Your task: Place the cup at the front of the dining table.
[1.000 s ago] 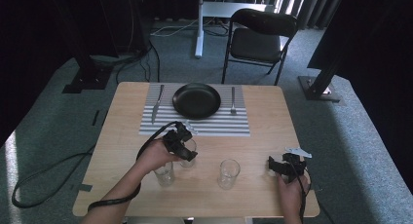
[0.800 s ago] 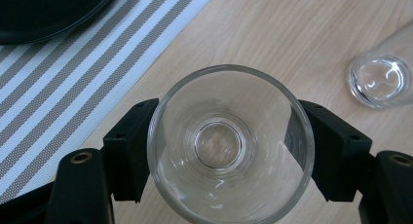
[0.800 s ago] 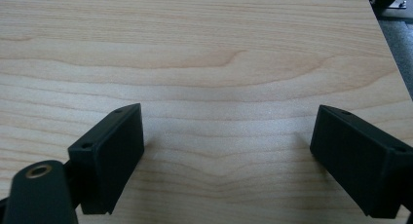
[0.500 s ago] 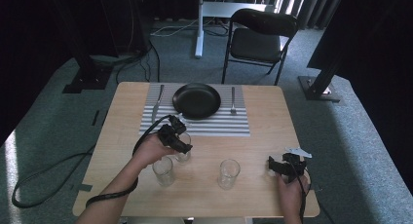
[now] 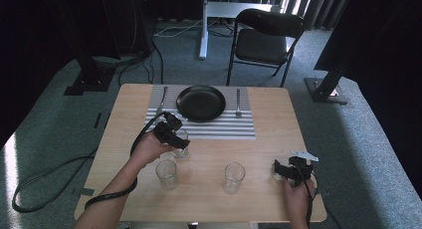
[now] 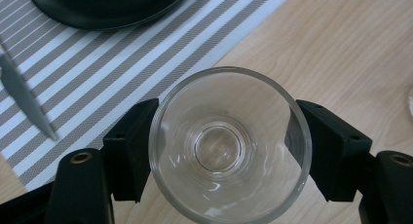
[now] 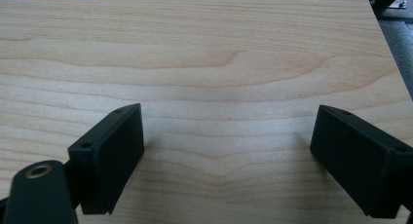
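**Left tool clamping a glass by the placemat, right tool idle**

We are seeing the left tool (image 5: 172, 134) gripping a clear glass (image 5: 180, 142) from both sides; in the left gripper view the glass (image 6: 229, 143) is sitting between the two black jaws, both pads touching its wall. We are looking straight down into it, and it is looking empty. The glass is sitting at the near edge of the striped placemat (image 5: 199, 120), just in front of the black plate (image 5: 200, 102); whether its base is touching the surface (image 5: 268, 119) we cannot tell. In the left gripper view the placemat (image 6: 122, 63) is running diagonally behind the glass, with the plate (image 6: 107, 5) at the top and a grey utensil tip (image 6: 27, 104) at the left.

Two more glasses are standing on bare wood nearer the person: one (image 5: 166, 174) just behind the left hand (image 5: 149, 149), another (image 5: 234, 177) toward the middle, well apart from each other.

The right tool (image 5: 291, 168) is resting at the near right of the surface, held by the right hand (image 5: 296, 196). In the right gripper view its jaws are spread wide with only wood grain (image 7: 219, 63) between them, gripping nothing.

A knife (image 5: 161, 100) is lying left of the plate and a fork (image 5: 238, 102) right of it, both on the placemat. A black folding chair (image 5: 266, 37) is standing beyond the far edge.
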Demonstrator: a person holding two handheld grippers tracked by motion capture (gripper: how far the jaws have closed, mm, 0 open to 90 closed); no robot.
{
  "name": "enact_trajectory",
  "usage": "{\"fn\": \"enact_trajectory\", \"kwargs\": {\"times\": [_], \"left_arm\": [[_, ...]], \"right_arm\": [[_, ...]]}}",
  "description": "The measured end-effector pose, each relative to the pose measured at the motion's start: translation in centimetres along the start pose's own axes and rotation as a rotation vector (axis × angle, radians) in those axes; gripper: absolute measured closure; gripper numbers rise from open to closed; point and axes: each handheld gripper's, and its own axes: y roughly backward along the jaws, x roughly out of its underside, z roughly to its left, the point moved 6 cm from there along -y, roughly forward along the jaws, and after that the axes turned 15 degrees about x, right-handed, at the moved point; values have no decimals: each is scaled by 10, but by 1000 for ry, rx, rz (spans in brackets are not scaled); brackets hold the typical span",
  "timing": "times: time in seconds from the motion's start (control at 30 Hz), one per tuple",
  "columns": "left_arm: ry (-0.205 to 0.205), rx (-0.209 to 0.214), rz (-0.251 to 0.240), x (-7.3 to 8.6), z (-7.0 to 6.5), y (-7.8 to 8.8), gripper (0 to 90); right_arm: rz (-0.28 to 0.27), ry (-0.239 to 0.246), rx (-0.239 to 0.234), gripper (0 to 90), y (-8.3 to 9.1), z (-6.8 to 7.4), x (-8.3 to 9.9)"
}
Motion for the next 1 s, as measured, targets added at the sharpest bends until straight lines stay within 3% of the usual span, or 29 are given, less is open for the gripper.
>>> {"fn": "enact_trajectory", "kwargs": {"times": [0.27, 0.5, 0.8, 1.0], "left_arm": [[53, -12, -16, -2, 17, 5, 289], [114, -38, -70, -6, 31, 11, 289], [130, -76, -75, -18, 44, 13, 289], [163, -91, -82, -23, 55, 13, 289]], "right_arm": [[0, 0, 0, 117, 0, 0, 0], [0, 0, 0, 117, 0, 0, 0], [0, 0, 0, 117, 0, 0, 0], [0, 0, 0, 118, 0, 0, 0]]}}
